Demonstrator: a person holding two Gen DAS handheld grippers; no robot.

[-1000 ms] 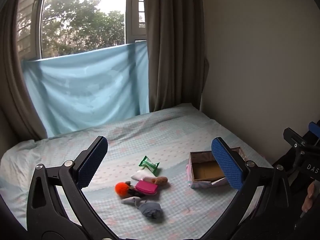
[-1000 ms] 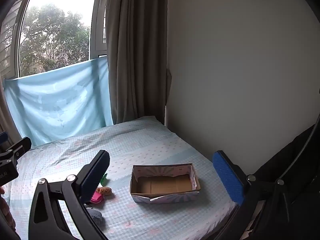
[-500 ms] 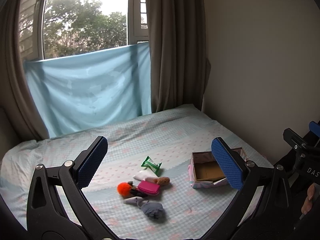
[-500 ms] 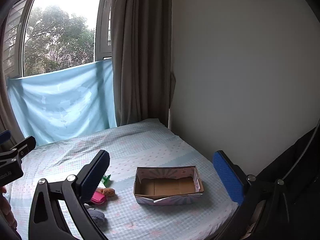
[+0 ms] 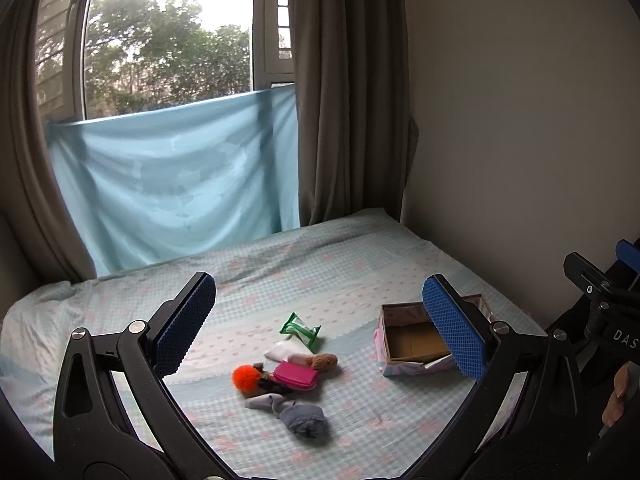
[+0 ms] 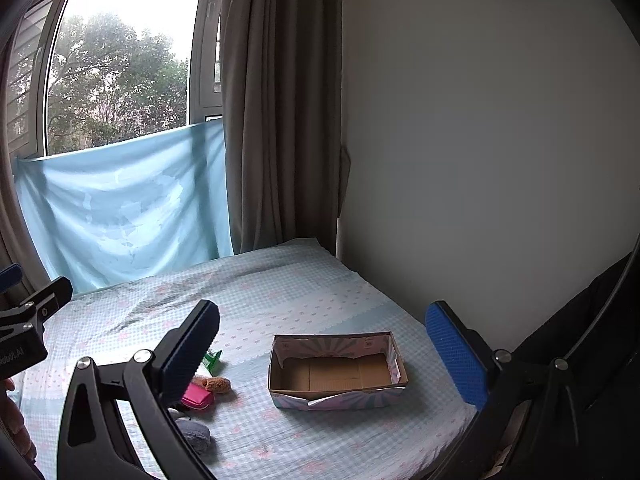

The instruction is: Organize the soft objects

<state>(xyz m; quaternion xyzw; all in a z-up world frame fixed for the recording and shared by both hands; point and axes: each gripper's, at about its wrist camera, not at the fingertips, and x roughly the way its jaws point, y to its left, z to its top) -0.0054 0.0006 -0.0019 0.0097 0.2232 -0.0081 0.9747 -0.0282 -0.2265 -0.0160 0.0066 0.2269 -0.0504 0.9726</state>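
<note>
Brown curtain (image 5: 352, 92) beside window (image 5: 168, 36) (blue cloth (image 5: 176, 180) across it), bare wall (image 6: 480, 120).

Pouch (image 6: 197, 397) — half-hidden behind tool (image 6: 322, 350).

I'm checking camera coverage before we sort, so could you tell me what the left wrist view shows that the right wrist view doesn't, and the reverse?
Only the left wrist view shows the orange pom-pom and the white pouch, plus the whole pile unobstructed.

Only the right wrist view shows the full floor of the cardboard box, which is empty.

Both show the pink pouch, green packet, brown plush, grey sock, the bed, and open, empty grippers: left gripper, right gripper.
</note>
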